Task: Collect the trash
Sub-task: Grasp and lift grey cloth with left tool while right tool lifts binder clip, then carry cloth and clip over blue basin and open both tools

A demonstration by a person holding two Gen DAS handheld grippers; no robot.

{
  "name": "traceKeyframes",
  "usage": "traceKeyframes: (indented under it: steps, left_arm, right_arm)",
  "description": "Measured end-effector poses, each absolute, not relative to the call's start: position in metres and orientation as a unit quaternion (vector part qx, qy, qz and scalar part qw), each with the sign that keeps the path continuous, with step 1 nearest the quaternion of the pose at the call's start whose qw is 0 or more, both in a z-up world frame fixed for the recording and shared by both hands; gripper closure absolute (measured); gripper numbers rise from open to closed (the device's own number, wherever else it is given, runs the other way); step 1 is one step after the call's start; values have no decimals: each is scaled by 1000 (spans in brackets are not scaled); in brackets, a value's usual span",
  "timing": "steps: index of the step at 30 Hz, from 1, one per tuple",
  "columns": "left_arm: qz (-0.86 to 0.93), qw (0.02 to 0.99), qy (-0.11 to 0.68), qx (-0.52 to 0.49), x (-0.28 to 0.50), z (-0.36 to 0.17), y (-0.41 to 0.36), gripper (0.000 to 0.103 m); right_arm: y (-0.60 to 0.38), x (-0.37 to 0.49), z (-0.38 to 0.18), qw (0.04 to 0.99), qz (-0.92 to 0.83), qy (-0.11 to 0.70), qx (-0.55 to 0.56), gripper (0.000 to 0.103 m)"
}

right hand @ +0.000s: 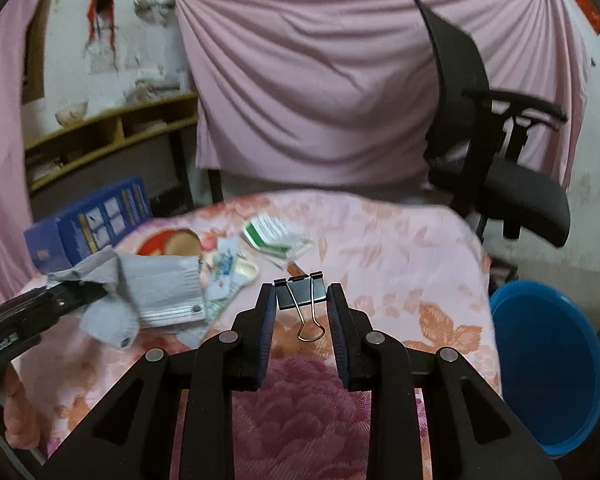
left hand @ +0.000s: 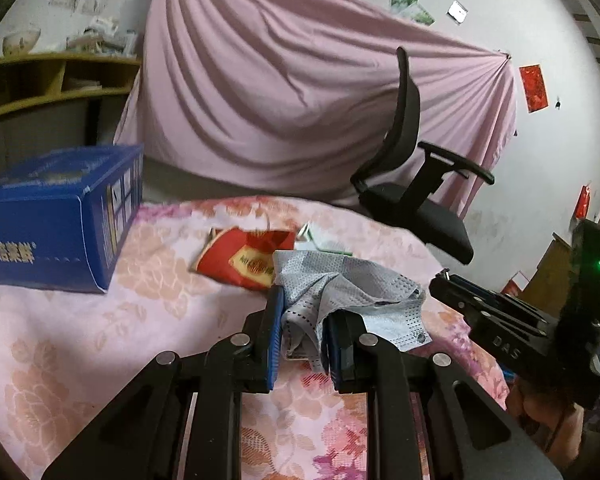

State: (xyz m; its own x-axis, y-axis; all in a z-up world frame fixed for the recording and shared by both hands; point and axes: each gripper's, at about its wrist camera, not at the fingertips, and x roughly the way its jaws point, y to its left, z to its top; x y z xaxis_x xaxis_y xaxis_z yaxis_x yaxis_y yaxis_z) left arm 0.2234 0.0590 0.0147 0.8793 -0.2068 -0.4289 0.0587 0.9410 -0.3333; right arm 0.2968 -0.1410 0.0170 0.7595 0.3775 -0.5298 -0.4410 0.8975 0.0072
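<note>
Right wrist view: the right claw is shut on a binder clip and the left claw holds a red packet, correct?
Not quite. The right claw is shut on the binder clip, but the left claw holds a grey face mask, not the red packet, which lies on the tablecloth; the left wrist view shows it.

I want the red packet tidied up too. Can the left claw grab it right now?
Probably not yet. The left claw is already shut on the grey face mask, so it is full. The red packet lies just beyond on the tablecloth, partly under the mask.
</note>
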Motion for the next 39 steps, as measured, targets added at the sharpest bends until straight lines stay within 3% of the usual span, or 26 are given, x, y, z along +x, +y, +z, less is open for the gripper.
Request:
traceKeyframes:
  steps: [19, 29, 39]
  left_arm:
    - [-108, 986, 77, -106, 222, 80, -20, 87]
    - [-180, 975, 107, -72, 263, 100, -109, 86]
    - [-226, 955, 184, -61, 310, 89, -193, 86]
  right_arm:
    - [-213, 235, 80, 986, 160, 49, -10, 79]
    - [-287, 236, 91, 996, 74, 25, 37, 79]
    - [-355, 250, 73, 993, 6, 74, 87, 79]
